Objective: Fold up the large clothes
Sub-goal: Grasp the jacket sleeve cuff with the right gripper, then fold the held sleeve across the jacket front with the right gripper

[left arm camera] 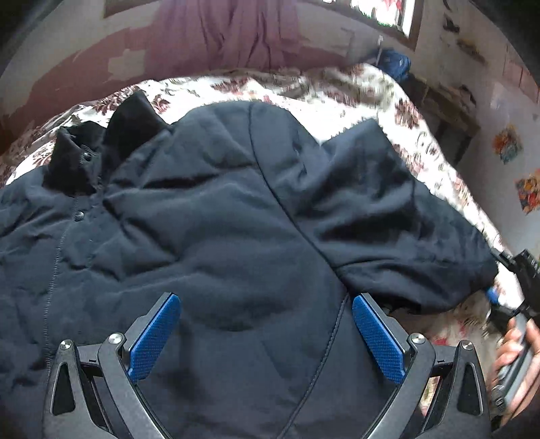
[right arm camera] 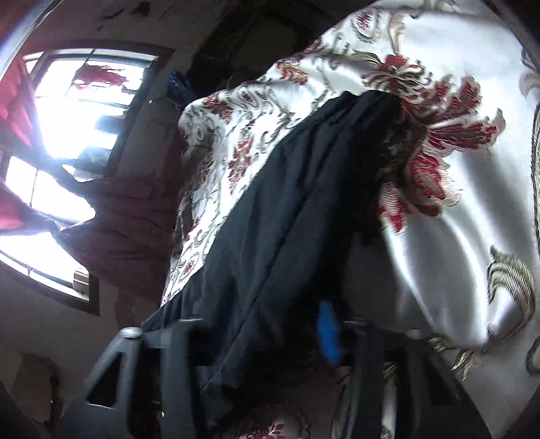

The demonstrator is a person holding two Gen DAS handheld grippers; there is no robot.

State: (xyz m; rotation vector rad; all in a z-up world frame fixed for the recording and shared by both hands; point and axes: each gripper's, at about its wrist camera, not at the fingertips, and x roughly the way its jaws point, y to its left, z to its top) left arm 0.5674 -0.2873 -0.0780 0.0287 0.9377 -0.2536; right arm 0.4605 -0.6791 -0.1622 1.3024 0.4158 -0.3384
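A dark navy padded jacket lies spread front-up on a bed, its black collar at the upper left. My left gripper hovers open just over the jacket's body, and neither blue pad touches cloth. The jacket's sleeve runs out to the right. At its cuff sits my right gripper, held by a hand. In the right wrist view the sleeve passes between the jaws of the right gripper. One blue pad presses on the cloth; the other is hidden under it.
The bed carries a white bedspread with red flowers, also seen as the bedspread in the right wrist view. A maroon curtain and a wall stand behind the bed. A bright window lies to the left.
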